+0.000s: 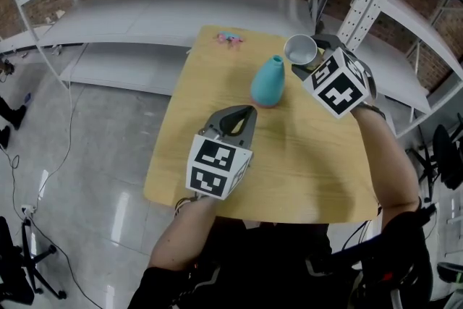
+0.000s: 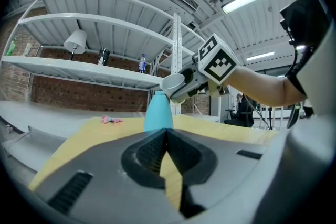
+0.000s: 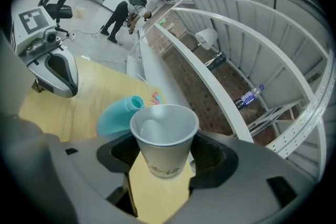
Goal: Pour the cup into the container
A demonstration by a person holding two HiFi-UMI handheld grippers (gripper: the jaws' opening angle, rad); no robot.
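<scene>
A teal narrow-necked vase (image 1: 268, 82) stands upright at the far middle of the yellow table (image 1: 311, 170). My right gripper (image 1: 304, 63) is shut on a white paper cup (image 1: 300, 49), held in the air just right of the vase's neck and tipped slightly toward it. In the right gripper view the cup (image 3: 164, 136) sits between the jaws, its inside looking pale and bare, with the vase (image 3: 118, 115) behind and left. My left gripper (image 1: 246, 113) is shut on nothing, low over the table in front of the vase (image 2: 157, 112); the cup (image 2: 173, 82) shows above the vase's mouth.
A small pink object (image 1: 230, 37) lies at the table's far edge. White metal shelving (image 1: 181, 11) runs behind the table, carrying a lamp (image 2: 76, 40) and a bottle (image 2: 142, 63). A person (image 3: 121, 16) stands far off on the grey floor.
</scene>
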